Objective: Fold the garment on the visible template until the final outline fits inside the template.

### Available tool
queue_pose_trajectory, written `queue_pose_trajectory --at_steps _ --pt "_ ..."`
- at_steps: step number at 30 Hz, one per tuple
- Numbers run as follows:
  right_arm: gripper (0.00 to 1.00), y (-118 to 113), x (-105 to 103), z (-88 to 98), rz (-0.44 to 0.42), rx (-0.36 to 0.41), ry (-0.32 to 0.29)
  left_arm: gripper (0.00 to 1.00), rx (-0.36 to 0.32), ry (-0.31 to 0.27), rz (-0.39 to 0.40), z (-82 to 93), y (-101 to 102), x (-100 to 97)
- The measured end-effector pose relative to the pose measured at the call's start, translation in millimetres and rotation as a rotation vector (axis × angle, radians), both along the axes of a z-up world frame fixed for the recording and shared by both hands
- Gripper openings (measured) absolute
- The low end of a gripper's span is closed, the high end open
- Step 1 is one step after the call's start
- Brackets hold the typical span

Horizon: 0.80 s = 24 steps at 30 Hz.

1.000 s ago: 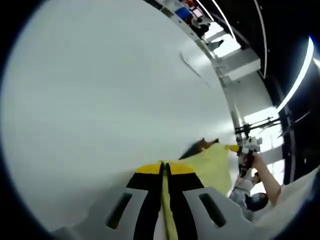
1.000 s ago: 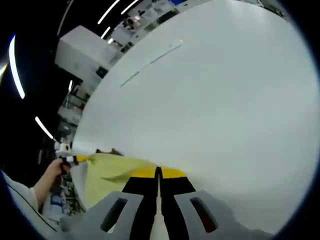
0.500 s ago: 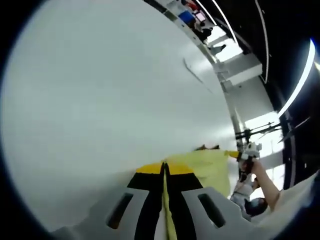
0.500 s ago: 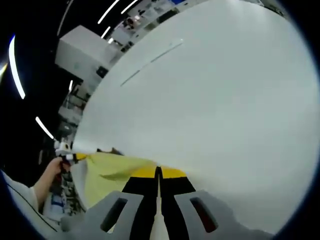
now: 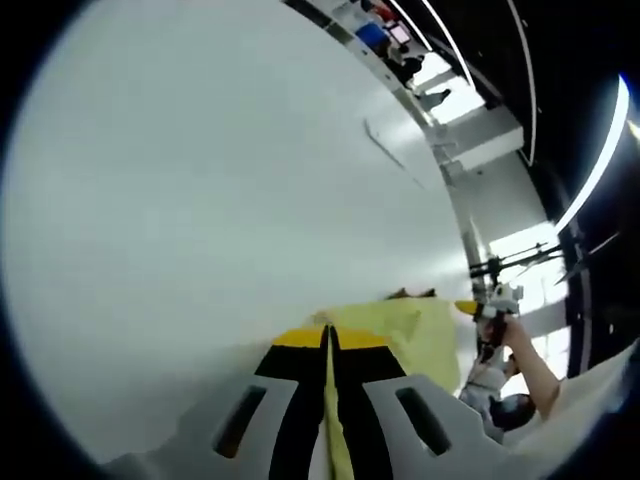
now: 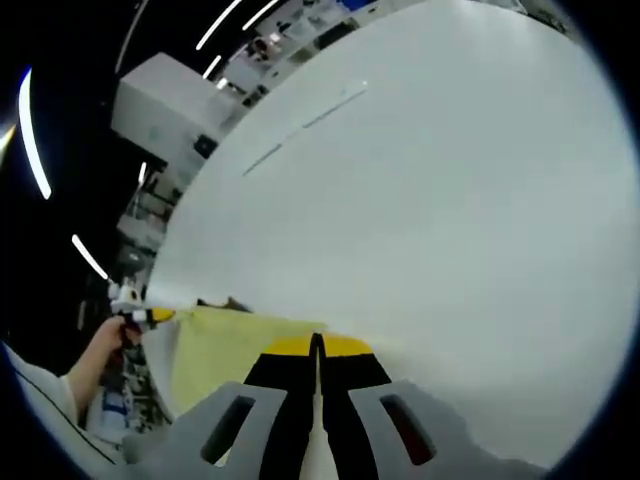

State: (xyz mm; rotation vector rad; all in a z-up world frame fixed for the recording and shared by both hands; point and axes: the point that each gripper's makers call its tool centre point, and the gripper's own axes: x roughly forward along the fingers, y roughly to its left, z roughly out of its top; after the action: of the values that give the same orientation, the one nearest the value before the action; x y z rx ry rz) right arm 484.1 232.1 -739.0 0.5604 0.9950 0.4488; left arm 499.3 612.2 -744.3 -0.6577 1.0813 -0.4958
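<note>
Both hand-held grippers, left [image 5: 328, 345] and right [image 6: 318, 350], are pinching the yellow garment [image 5: 415, 335], stretching it taut between them; the template line [image 6: 300, 125] is lying at 12 o'clock across the bench [image 6: 450, 200].

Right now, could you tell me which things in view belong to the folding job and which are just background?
Job:
- garment, yellow, stretched between both grippers
- left gripper, shut on the garment
- right gripper, shut on the garment
- table, white, with a thin line marked on it

Background:
- white cabinet beyond the table
- ceiling light strips
</note>
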Motion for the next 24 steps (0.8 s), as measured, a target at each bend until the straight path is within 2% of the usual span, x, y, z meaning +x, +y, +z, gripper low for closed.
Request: queue_pose_trajectory --at_steps 4,8,16,22,24 --pt "0.01 0.0 -3.0 3.9 0.017 -0.019 -0.022 0.00 0.002 -0.005 0.004 3.7 1.5 -1.7" --pt "0.01 2.1 -5.2 11.1 0.051 -0.040 -0.073 0.00 0.003 -0.013 -0.001 8.6 1.0 -4.8" --pt "0.01 16.4 -2.3 35.5 0.168 -0.044 -0.270 0.00 0.020 -0.041 -0.029 19.9 -2.1 -17.0" --pt "0.02 24.1 -10.1 39.7 0.218 -0.048 -0.303 0.00 0.036 -0.098 -0.052 25.7 -2.6 -23.3" --pt "0.06 26.2 -13.5 39.5 0.229 -0.052 -0.303 0.00 0.043 -0.105 -0.052 27.0 -2.0 -25.1"
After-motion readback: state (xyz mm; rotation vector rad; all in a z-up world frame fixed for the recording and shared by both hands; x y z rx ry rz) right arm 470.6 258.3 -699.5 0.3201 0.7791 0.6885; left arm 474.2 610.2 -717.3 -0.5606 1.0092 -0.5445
